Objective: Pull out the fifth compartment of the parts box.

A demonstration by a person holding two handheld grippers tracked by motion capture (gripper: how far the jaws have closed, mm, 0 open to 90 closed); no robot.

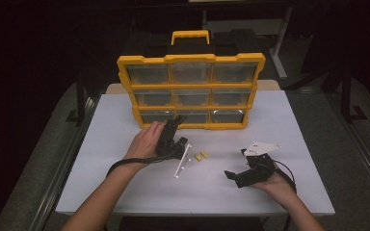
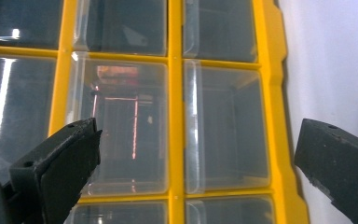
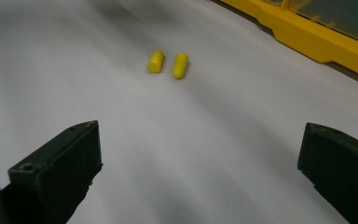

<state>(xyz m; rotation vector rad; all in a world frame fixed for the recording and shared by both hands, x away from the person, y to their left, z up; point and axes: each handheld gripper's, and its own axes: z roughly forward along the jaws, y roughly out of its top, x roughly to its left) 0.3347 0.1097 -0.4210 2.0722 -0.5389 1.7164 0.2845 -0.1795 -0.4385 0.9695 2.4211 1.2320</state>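
Note:
A yellow organiser case point(image 1: 191, 58) stands upright at the back of the white table point(image 1: 125, 183), showing three rows of clear drawers. My left gripper point(image 1: 172, 124) is held against its bottom row, around the left and middle drawers. In the left gripper view its jaws stand open point(image 2: 196, 158) close to a clear drawer front point(image 2: 126, 126), with nothing between them. Two small yellow foam plugs point(image 1: 201, 156) lie side by side mid-table. My right gripper point(image 1: 236, 167) rests low on the table to their right, open and empty point(image 3: 198, 158), facing the plugs point(image 3: 168, 63).
The case has a yellow carry handle point(image 1: 190, 36) on top, and its yellow frame point(image 3: 307, 37) lies beyond the plugs in the right gripper view. Cables trail from both grippers across the table. Dark floor and metal rails surround the table.

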